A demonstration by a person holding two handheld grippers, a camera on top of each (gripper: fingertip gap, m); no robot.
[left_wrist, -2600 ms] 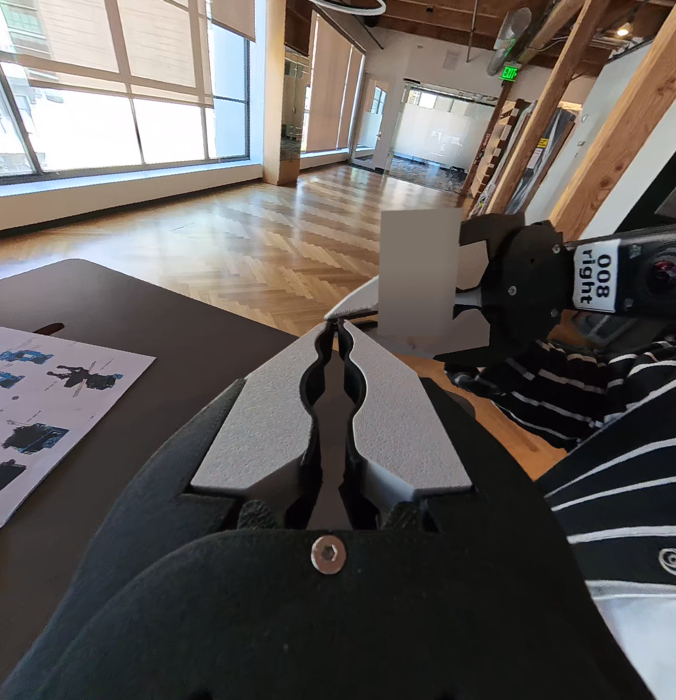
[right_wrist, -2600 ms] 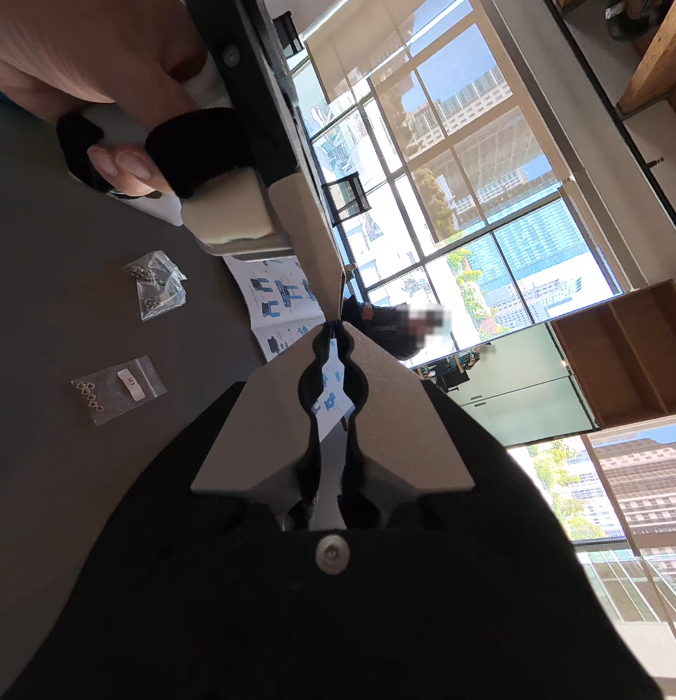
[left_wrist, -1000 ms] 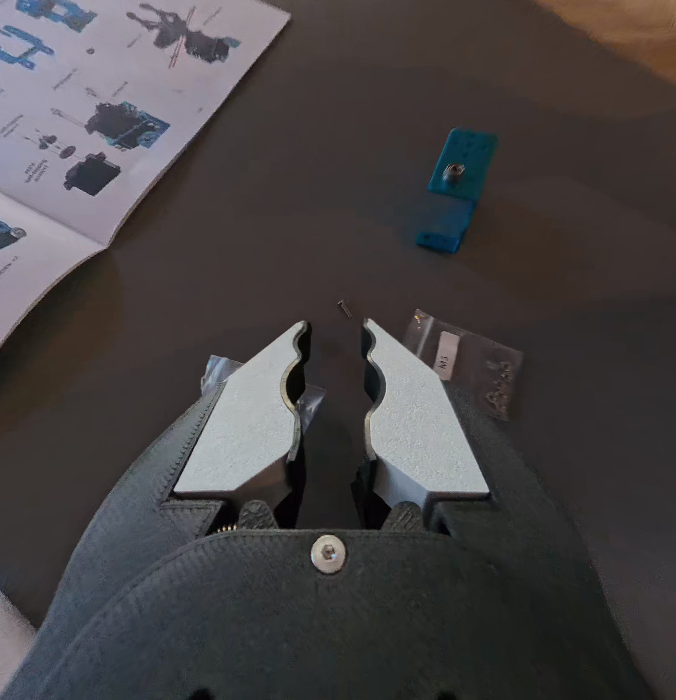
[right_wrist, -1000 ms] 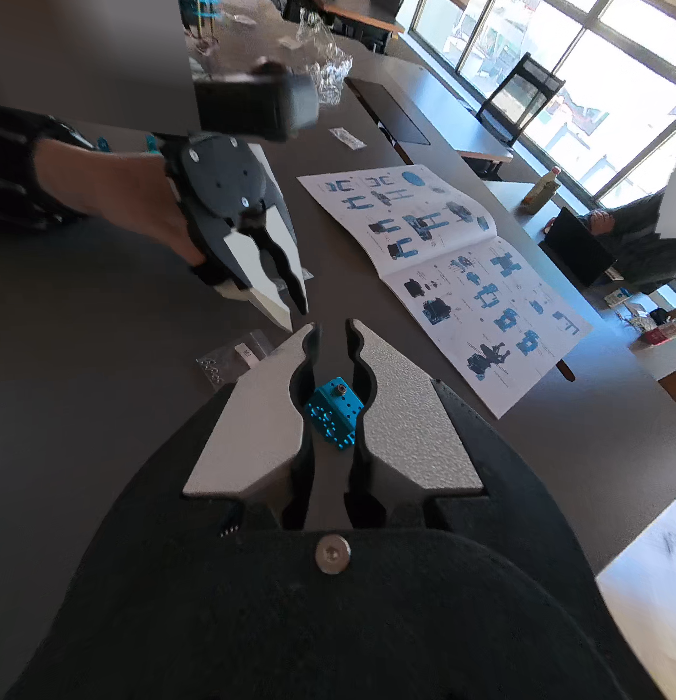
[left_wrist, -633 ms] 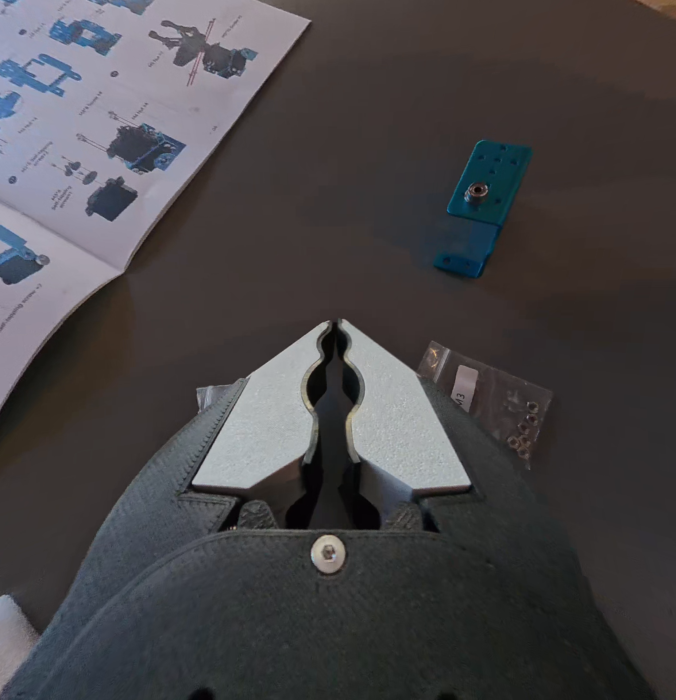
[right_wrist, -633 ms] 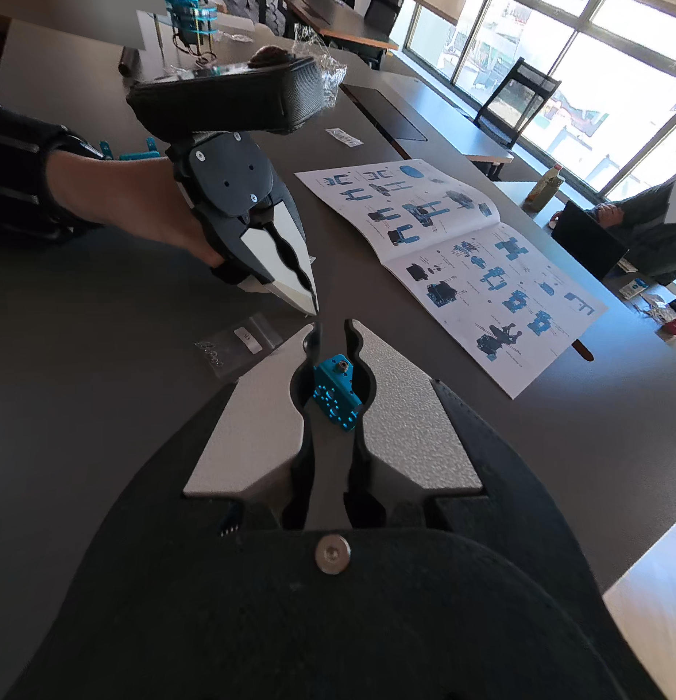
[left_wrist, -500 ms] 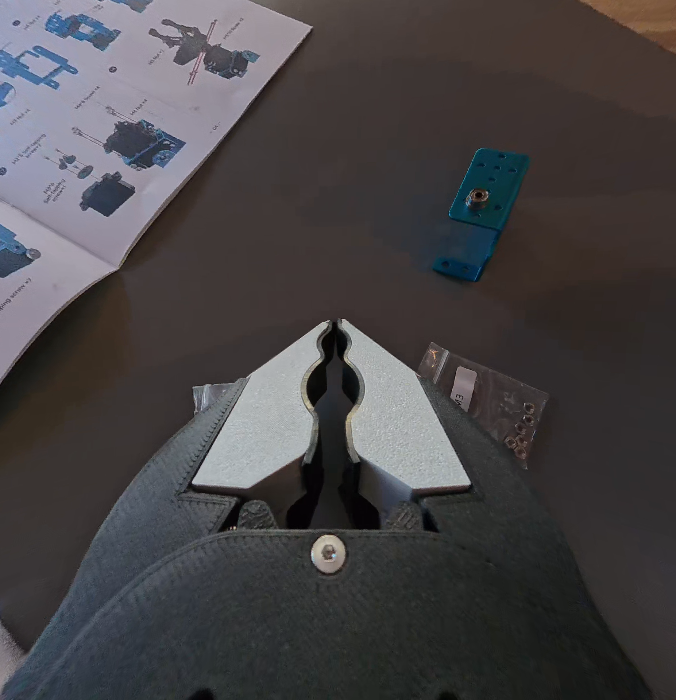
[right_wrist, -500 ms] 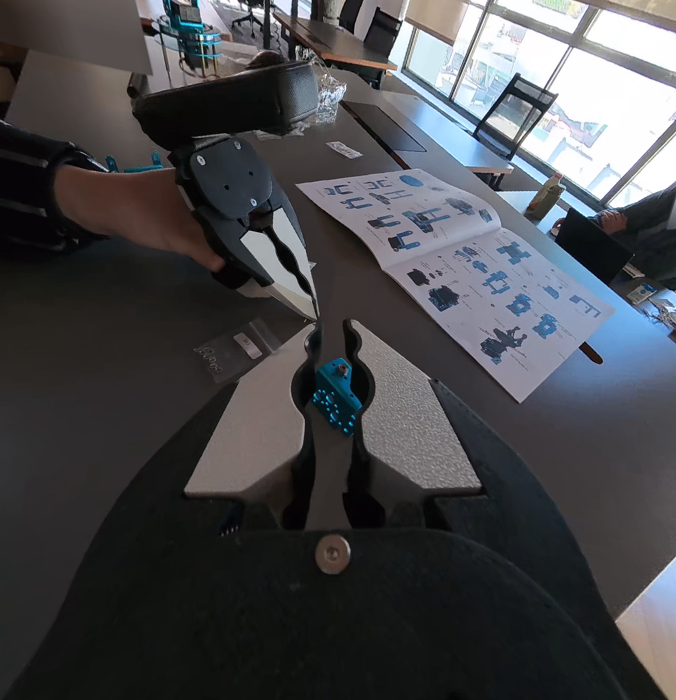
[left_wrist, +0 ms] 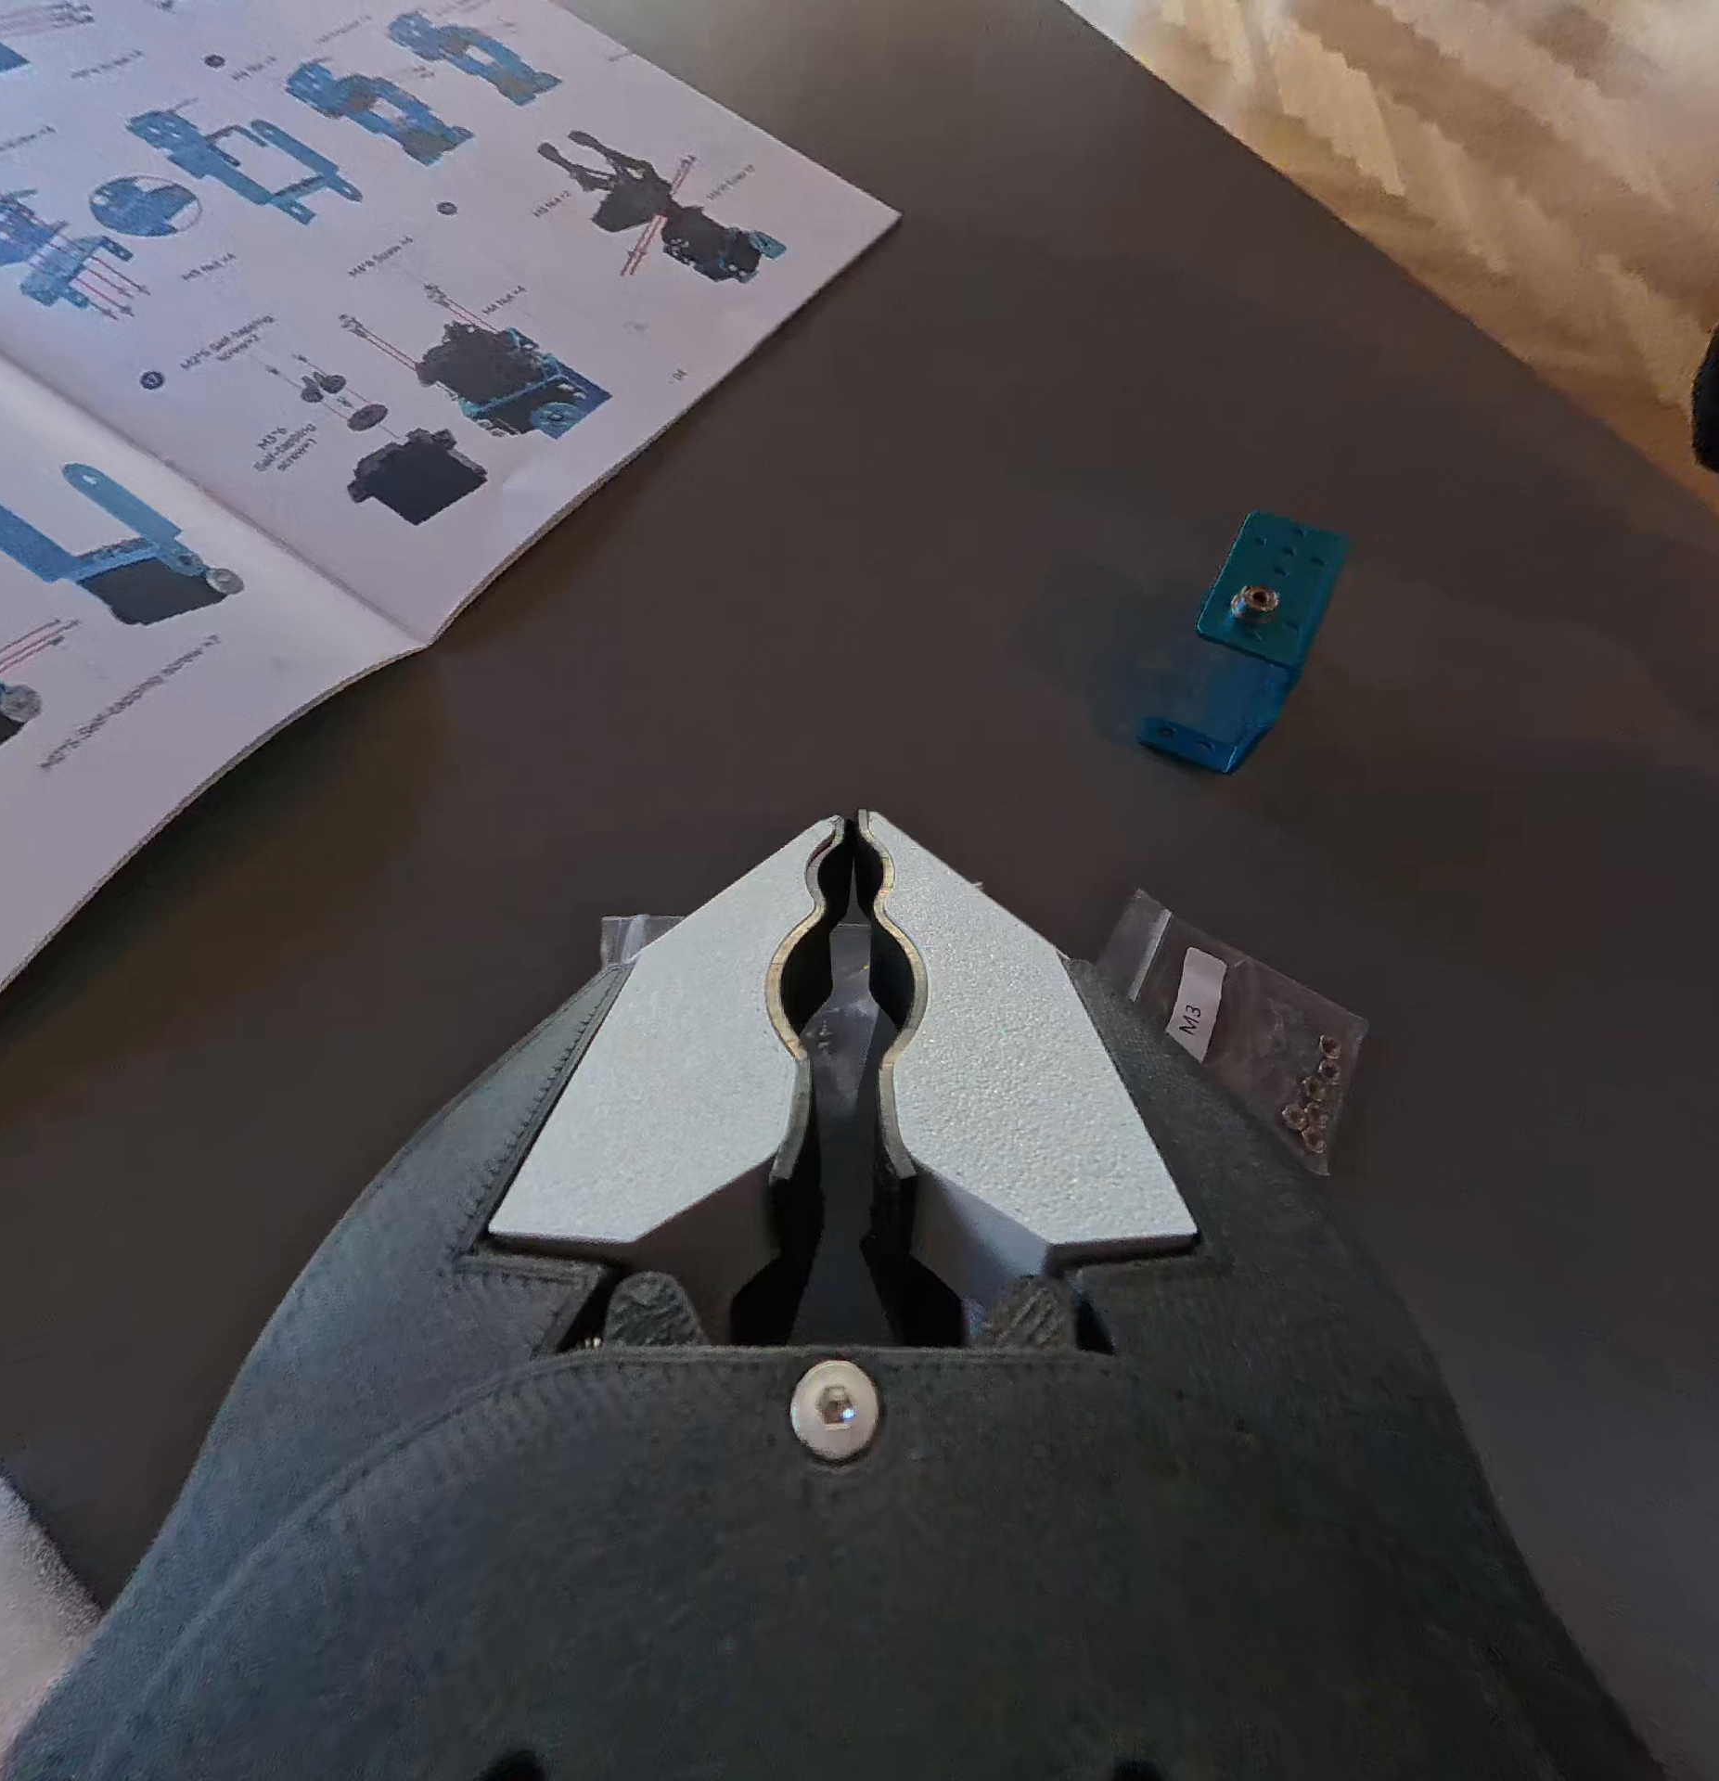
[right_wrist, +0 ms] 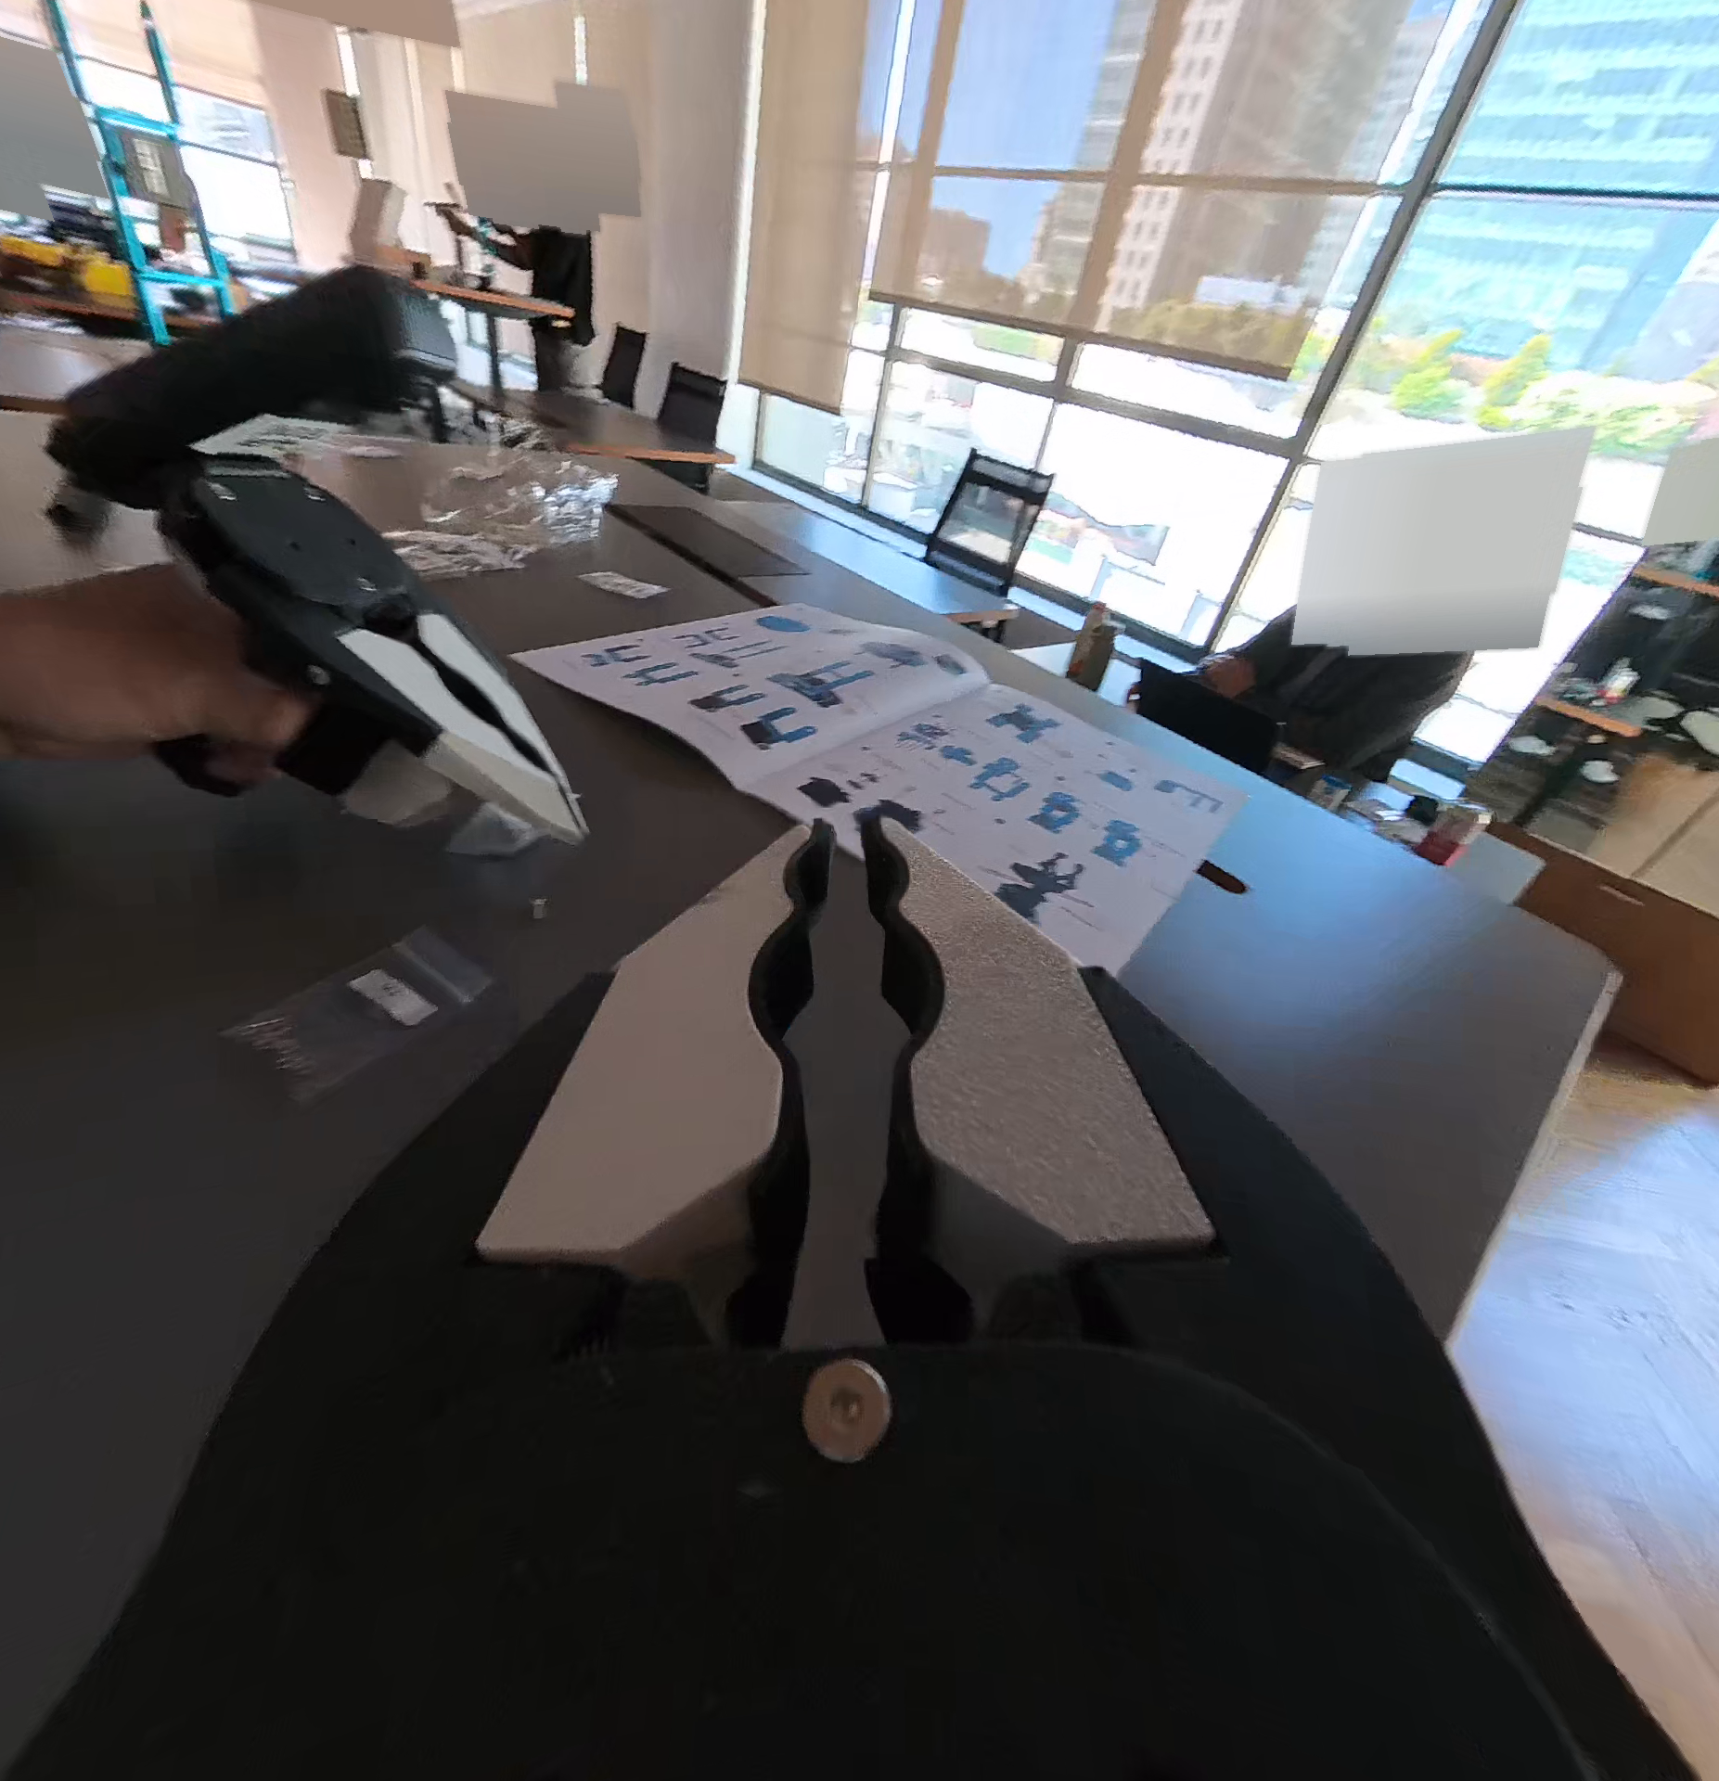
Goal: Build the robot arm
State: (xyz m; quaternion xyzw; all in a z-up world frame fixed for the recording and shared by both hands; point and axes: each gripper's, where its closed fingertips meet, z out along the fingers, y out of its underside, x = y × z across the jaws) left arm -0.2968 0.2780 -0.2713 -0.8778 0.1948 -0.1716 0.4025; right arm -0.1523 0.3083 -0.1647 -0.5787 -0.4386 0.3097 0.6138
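Note:
My left gripper (left_wrist: 853, 821) is shut, tips low over the dark table (left_wrist: 836, 501); I cannot tell whether anything tiny is pinched. It also shows in the right wrist view (right_wrist: 571, 819), with a small screw (right_wrist: 539, 906) on the table just below its tips. A blue metal bracket (left_wrist: 1241, 655) with a bearing lies ahead to its right. A clear bag of nuts (left_wrist: 1250, 1031) lies beside its right finger. My right gripper (right_wrist: 841, 834) is slightly open and empty, raised above the table and pointing across it toward the manual.
An open instruction manual (left_wrist: 306, 337) lies at the far left; it also shows in the right wrist view (right_wrist: 884, 732). A second clear bag (left_wrist: 629, 937) lies under the left gripper. The table's edge and wood floor (left_wrist: 1414, 145) are at the far right. People sit and stand by the windows. Left tips to right tips: about 20 cm. The blue metal bracket (left_wrist: 1241, 655) lies around 9 cm away from my left fingertips.
The left gripper closed a second ago over a small screw and stays shut. The right gripper has tilted up, so the blue bracket no longer shows between its fingers.

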